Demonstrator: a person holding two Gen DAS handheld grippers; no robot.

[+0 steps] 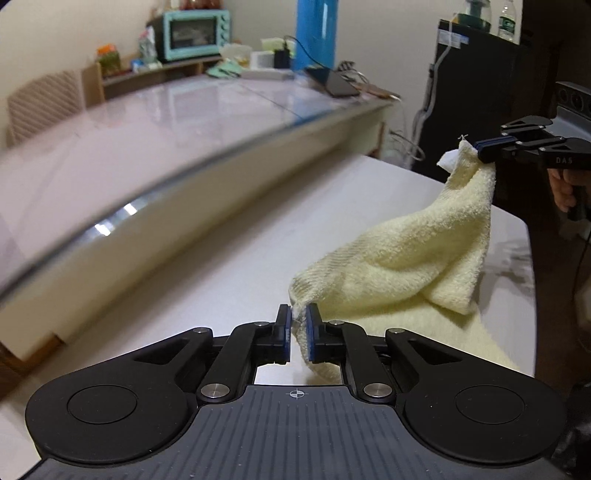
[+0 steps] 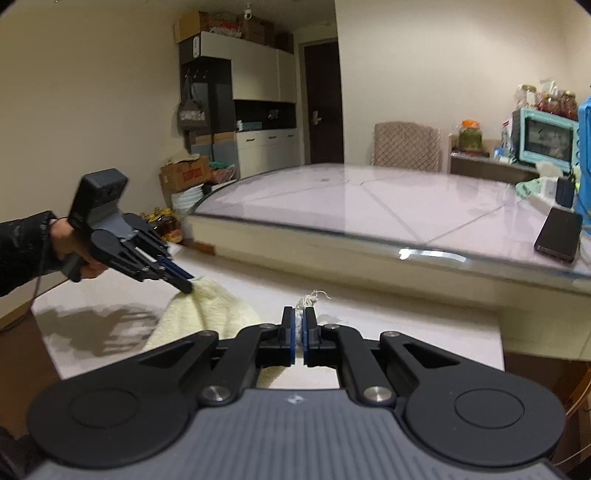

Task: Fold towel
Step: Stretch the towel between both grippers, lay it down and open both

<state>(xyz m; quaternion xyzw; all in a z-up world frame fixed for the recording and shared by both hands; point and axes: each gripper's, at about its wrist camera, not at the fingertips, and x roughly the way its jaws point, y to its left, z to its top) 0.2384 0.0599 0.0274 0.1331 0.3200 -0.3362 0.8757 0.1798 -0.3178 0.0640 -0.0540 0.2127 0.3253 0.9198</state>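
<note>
Left wrist view: left gripper (image 1: 299, 314) clamped on one corner of a pale yellow towel (image 1: 399, 258), cloth pinched between the blue pads right at the tips. Ahead and to the right, right gripper (image 1: 476, 147) pinching the opposite corner, lifted higher, a small white tag poking out beside the pinch. Between the two, towel sagging in a loose hammock, lowest folds resting on the white table (image 1: 221, 258) just right of the tips. Best handled, probably, by lifting both corners to matching height, pulling gently apart until the edge runs straight, then carrying it over to meet the far edge; uneven height likely to leave a crooked fold. Beyond the tips, a larger glass-topped table (image 1: 166, 122) sweeping across; farther back, a mint-green oven (image 1: 195, 33) on a shelf, a blue cylinder (image 1: 316, 33), a dark phone (image 1: 334, 83). Right wrist view: right gripper (image 2: 299, 325) closed tight, only a frayed tuft of towel (image 2: 207, 310) showing above the tips, the rest trailing off down-left. Far left, left gripper (image 2: 186, 282) in a hand (image 2: 68, 243) with a dark sleeve, biting the other corner just above the white table (image 2: 369, 314). Ahead, the glass-topped table (image 2: 369, 206), a woven chair (image 2: 406, 146), white cabinets (image 2: 258, 74), a dark door (image 2: 323, 103), cardboard boxes on the floor.
</note>
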